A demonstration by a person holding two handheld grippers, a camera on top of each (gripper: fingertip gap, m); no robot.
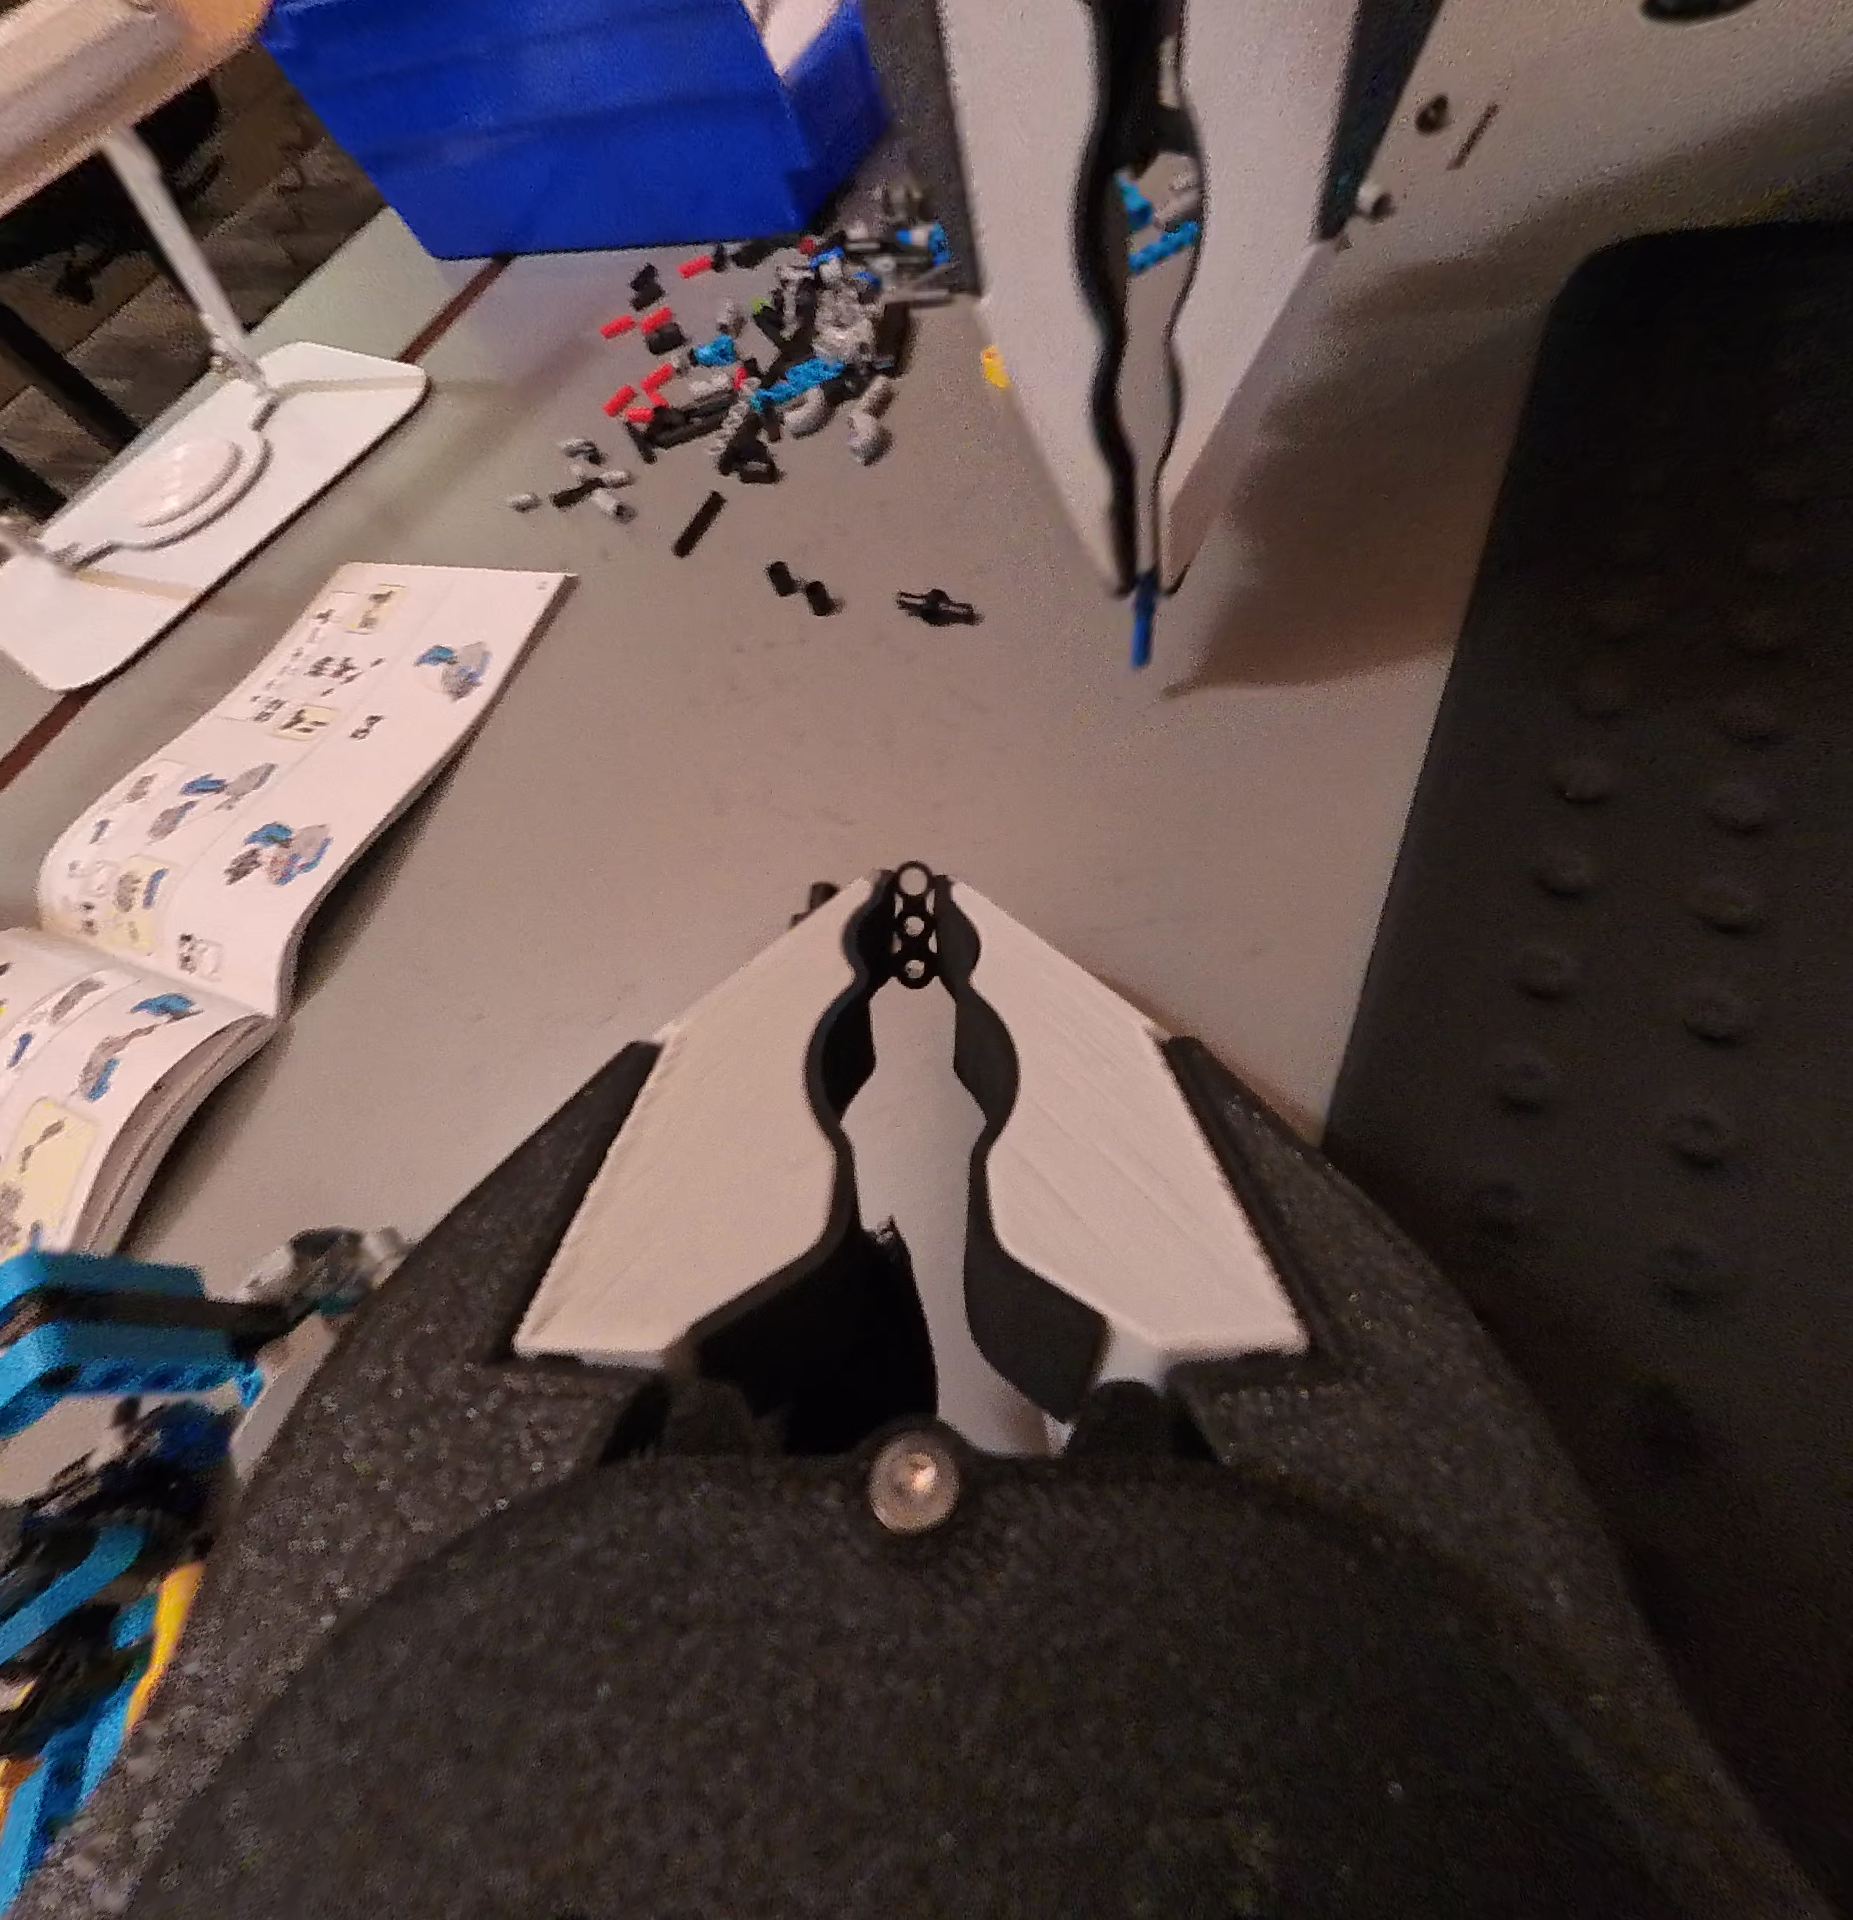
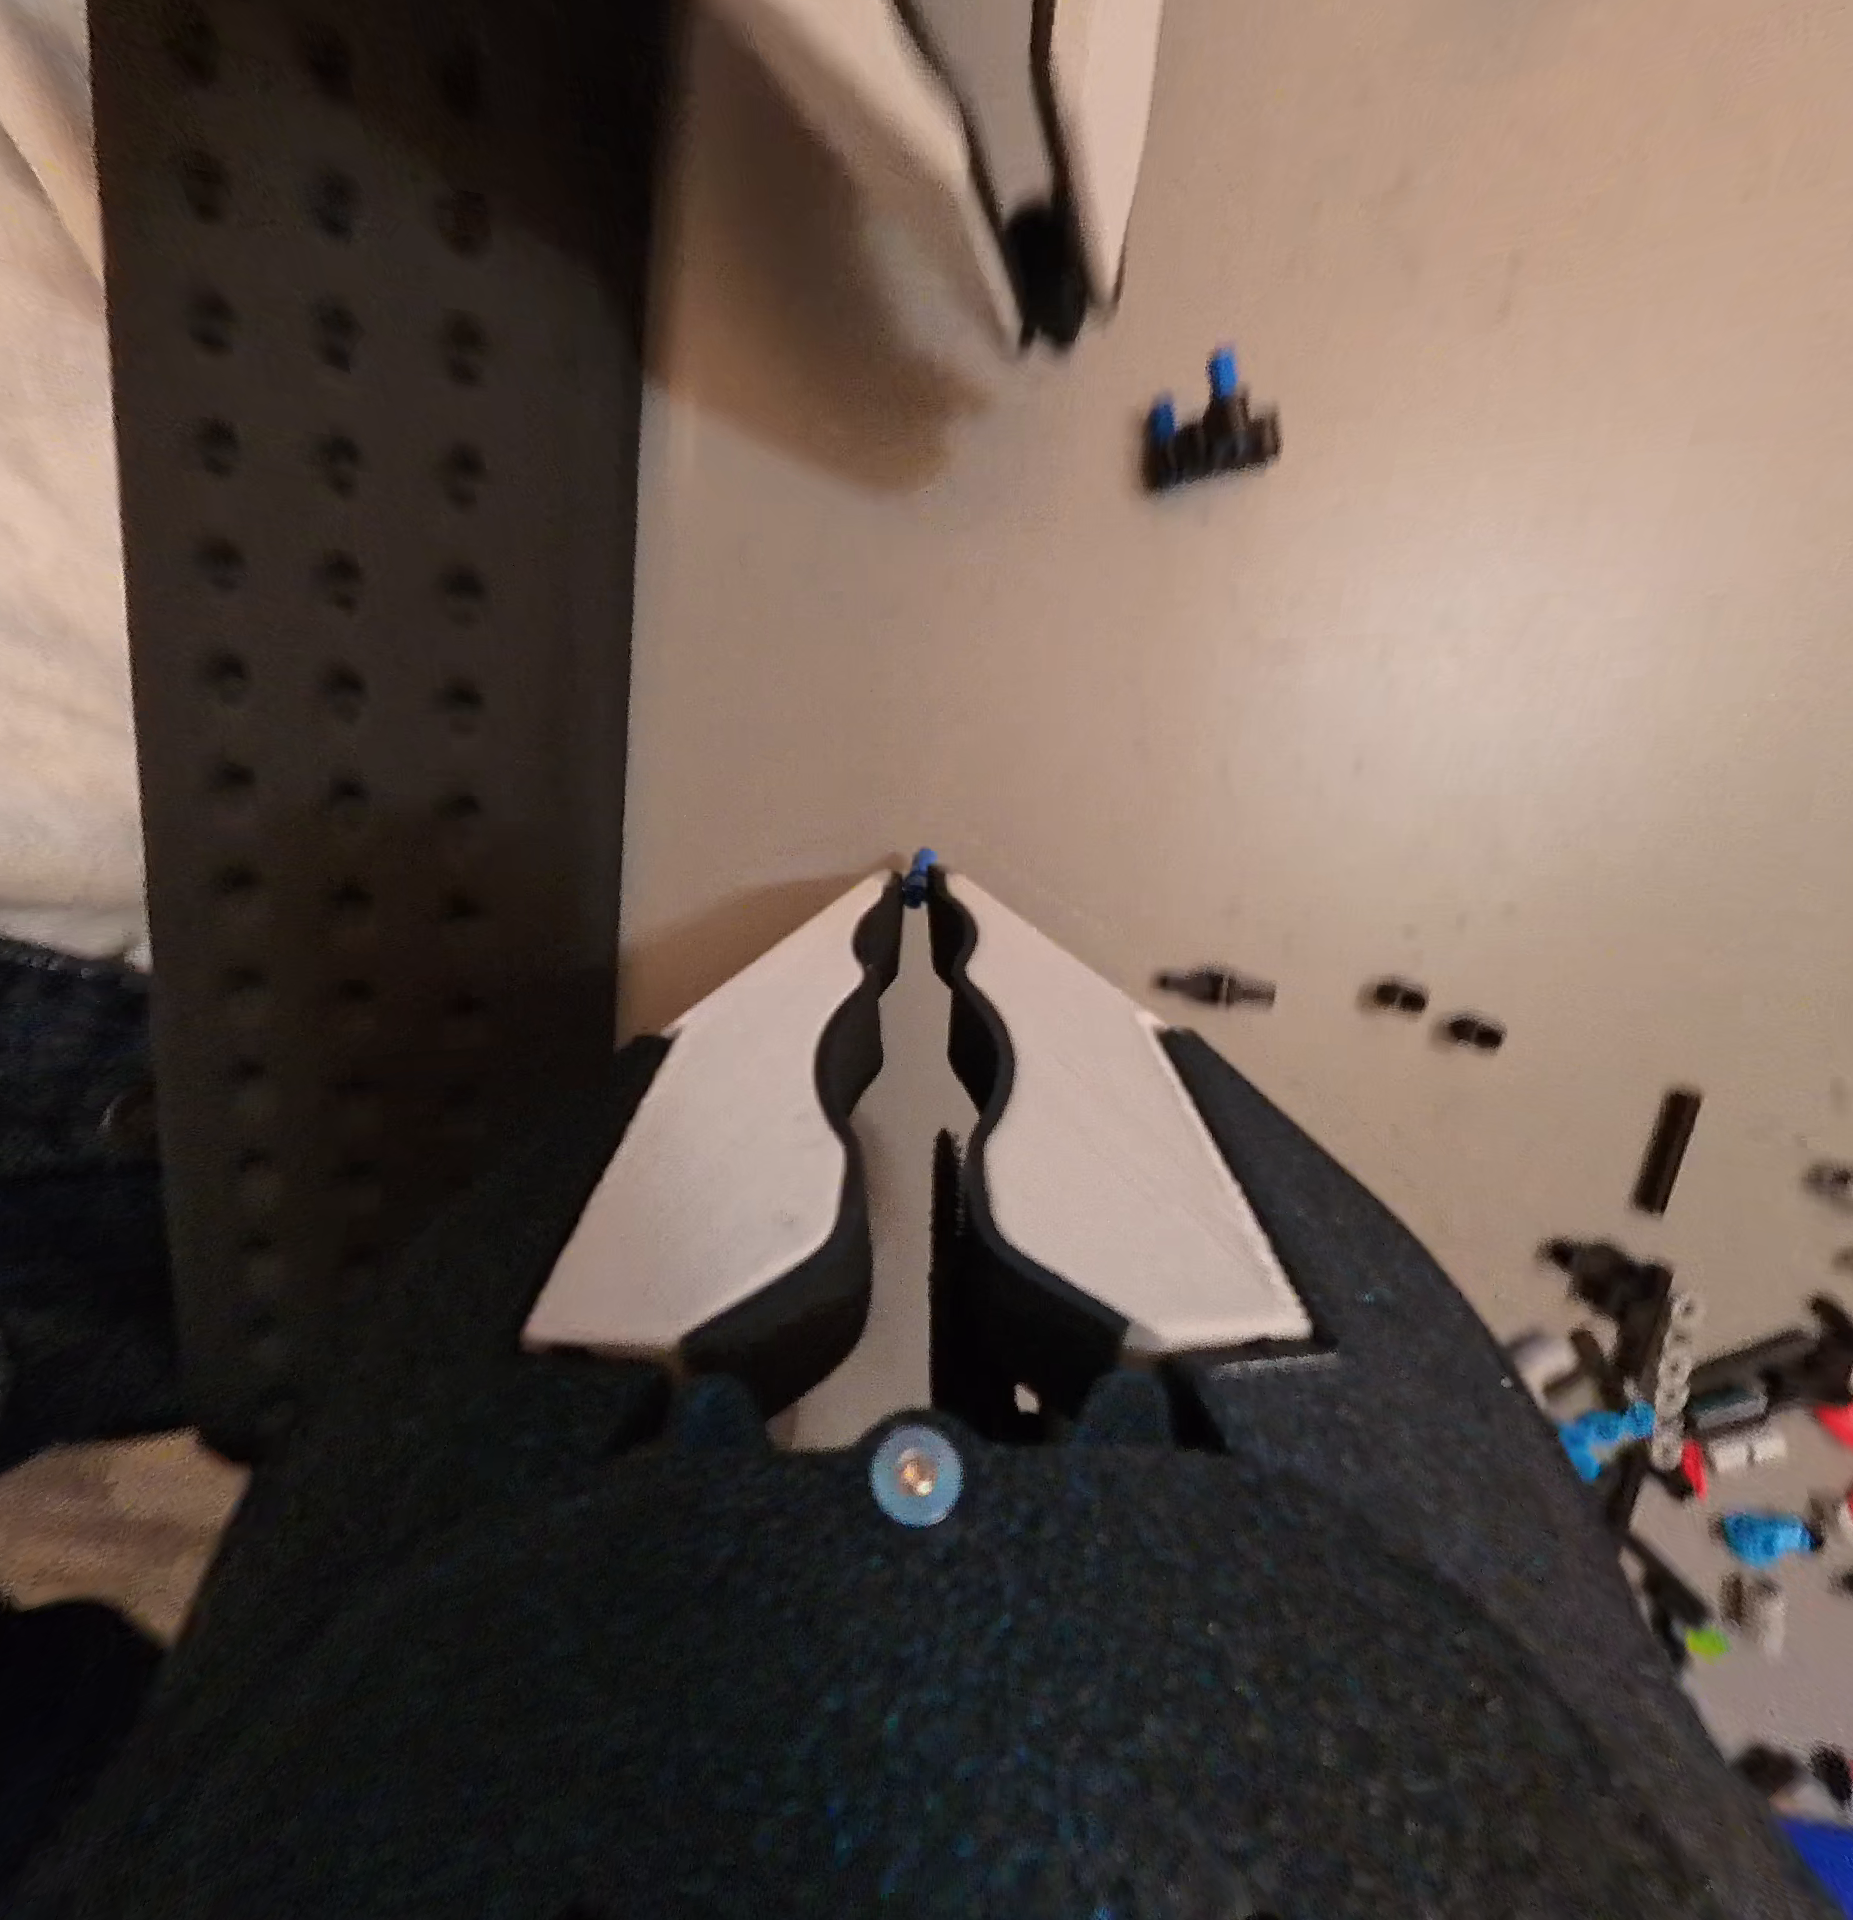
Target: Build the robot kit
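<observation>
Left gripper is clamped tight on a short black plastic beam with three holes, held above the grey tabletop. Right gripper pinches a small blue plastic pin at its tips. Far off lies a loose pile of black, blue, red and grey building pieces; an open instruction booklet sits to the left, a black studded mat to the right.

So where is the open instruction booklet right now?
In the left wrist view, the instruction booklet lies open on the grey table, left of the left claw, between the white lamp base and the blue built model.
</observation>
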